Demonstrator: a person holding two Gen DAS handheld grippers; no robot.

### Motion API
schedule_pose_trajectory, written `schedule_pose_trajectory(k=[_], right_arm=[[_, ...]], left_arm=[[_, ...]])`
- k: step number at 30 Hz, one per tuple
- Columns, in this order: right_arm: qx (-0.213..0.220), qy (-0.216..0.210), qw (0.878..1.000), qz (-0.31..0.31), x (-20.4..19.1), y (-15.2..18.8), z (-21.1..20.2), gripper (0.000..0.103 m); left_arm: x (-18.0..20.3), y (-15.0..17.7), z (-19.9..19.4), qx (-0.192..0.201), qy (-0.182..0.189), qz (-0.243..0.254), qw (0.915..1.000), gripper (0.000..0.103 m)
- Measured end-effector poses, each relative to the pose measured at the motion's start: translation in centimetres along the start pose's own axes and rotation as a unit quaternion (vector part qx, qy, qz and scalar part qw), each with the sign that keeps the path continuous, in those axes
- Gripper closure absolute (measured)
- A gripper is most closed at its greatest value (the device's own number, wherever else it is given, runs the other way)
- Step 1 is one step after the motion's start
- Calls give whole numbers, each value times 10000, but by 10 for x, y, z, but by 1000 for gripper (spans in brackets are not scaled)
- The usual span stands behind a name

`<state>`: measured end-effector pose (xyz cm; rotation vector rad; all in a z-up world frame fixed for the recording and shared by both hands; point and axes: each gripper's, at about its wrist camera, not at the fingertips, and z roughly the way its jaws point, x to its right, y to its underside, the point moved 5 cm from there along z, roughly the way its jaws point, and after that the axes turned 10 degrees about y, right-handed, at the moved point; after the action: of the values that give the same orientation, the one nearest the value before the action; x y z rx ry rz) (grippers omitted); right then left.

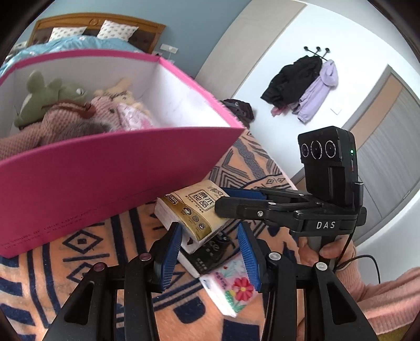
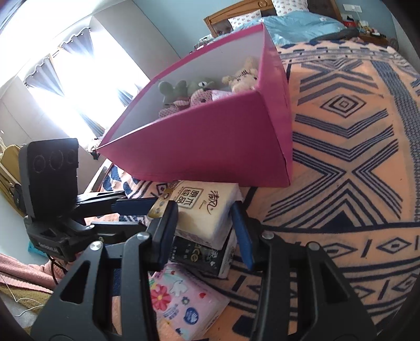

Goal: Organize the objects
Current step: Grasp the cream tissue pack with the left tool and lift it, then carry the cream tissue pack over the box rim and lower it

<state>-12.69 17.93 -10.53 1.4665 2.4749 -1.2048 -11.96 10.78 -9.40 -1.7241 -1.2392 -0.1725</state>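
A beige tissue pack [image 1: 195,209] [image 2: 202,209] lies on top of a black tissue pack [image 1: 210,251] [image 2: 202,255], with a pink flowered pack [image 1: 231,287] [image 2: 181,296] in front, all on the orange patterned blanket. My left gripper [image 1: 211,255] is open, its blue pads either side of the stack. My right gripper [image 2: 203,233] is open around the beige pack from the other side; it shows in the left wrist view [image 1: 236,202]. A pink box [image 1: 110,170] [image 2: 210,141] behind holds plush toys [image 1: 65,105] [image 2: 207,90].
The orange and navy blanket [image 2: 341,157] covers the bed. Blue bedding and a wooden headboard [image 1: 99,23] lie beyond the box. Coats hang on wall hooks [image 1: 302,84]. A bright curtained window [image 2: 78,73] is at the left.
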Motion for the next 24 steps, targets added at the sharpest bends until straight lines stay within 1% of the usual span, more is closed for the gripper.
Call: schedule_pose_trajectory(k=[7,8,12,24], right_arm=[[213,19,9997,-130,-12,-2,-17,57],[242,20,9996,-151,-14,-3,-20,57],[391,30,9989,-261,-21,-7,-33,57],[763,59,9960,-465,-34,-23,-56,57]], left_arm=[[22,-4,-15,150,-100,398,9990,59],[19,-1,-23,174,-106,454,9988,59],[30,-6,-31,269,-144,649,9974,59],[45,-19,-45,524,-210,944,9939,59]])
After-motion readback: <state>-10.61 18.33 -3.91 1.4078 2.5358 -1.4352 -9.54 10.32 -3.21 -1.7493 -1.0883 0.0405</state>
